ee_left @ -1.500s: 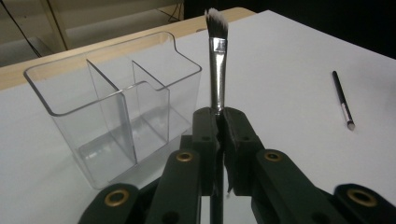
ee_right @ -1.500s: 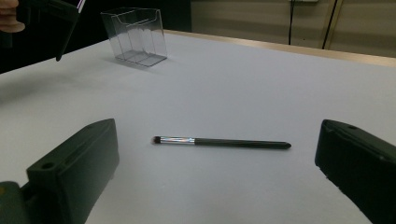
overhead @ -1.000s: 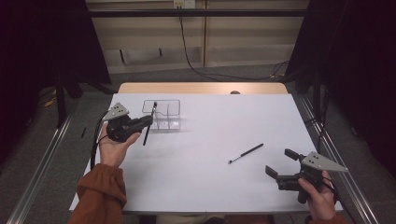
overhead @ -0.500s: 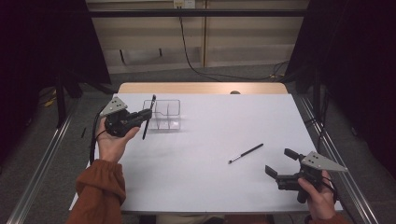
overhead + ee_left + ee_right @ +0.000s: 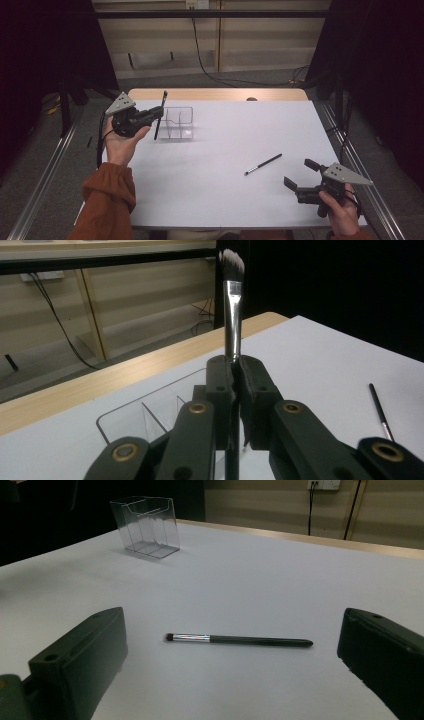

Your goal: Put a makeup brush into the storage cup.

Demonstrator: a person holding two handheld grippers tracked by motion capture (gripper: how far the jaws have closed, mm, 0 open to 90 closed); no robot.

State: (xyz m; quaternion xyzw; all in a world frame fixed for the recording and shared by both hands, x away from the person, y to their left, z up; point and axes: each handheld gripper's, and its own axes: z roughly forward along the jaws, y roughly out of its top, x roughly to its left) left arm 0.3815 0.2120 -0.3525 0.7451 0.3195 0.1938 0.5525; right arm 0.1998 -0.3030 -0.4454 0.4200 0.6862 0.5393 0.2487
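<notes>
My left gripper is shut on a makeup brush, held nearly upright with its bristles on top, just left of the clear plastic organizer. In the left gripper view the jaws pinch the brush at its handle, with the organizer below and behind them. A second, thinner brush lies flat on the white table, right of centre. My right gripper stands open near the front right corner, pointing at that brush, which lies between and beyond its jaws.
The white table has a wooden strip along its far edge. Metal rails run along both sides on the floor. A black cable hangs on the back wall. A person's orange sleeve comes in at bottom left.
My left gripper has risen with the brush and tipped it more upright, now beside the organizer's left wall. The right gripper and the lying brush have kept still.
</notes>
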